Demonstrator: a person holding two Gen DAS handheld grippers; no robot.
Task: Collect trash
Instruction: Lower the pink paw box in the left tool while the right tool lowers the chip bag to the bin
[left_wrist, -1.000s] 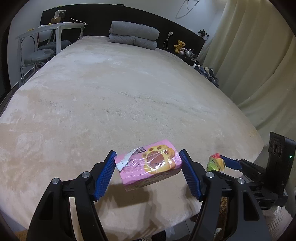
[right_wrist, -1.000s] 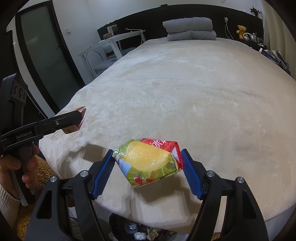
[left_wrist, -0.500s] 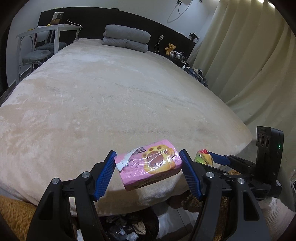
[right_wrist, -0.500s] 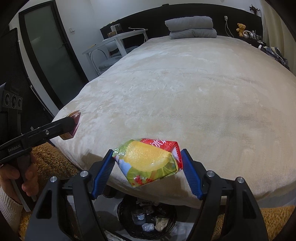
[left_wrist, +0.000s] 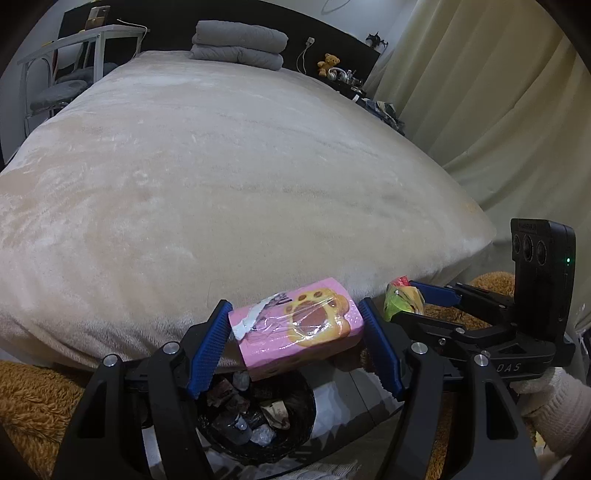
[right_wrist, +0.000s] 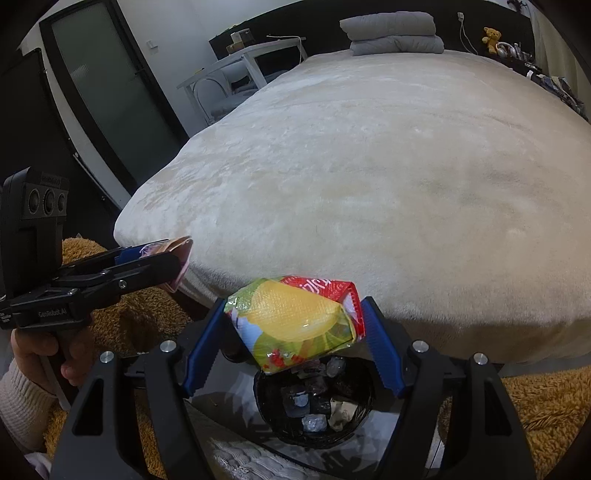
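My left gripper (left_wrist: 295, 341) is shut on a pink snack pack (left_wrist: 295, 334) printed with an orange paw. It hangs just above a black trash bin (left_wrist: 258, 413) lined with a bag and holding several scraps. My right gripper (right_wrist: 295, 332) is shut on a yellow, green and red snack bag (right_wrist: 295, 321), also over the trash bin (right_wrist: 314, 402). In the left wrist view the right gripper (left_wrist: 406, 295) with its bag (left_wrist: 397, 299) shows at the right. In the right wrist view the left gripper (right_wrist: 173, 254) with the pink pack (right_wrist: 181, 258) shows at the left.
A wide bed with a beige plush cover (left_wrist: 240, 166) fills the space ahead, its foot edge just beyond the bin. Grey folded bedding (left_wrist: 238, 44) lies at the head. Brown shaggy rug (right_wrist: 535, 406) surrounds the bin. Curtains (left_wrist: 480, 110) hang right; a white desk (right_wrist: 243, 55) and a door (right_wrist: 110, 92) stand left.
Both grippers drew back from over the bed and sank past its foot edge, still holding their items. The trash bin has come into view beneath them.
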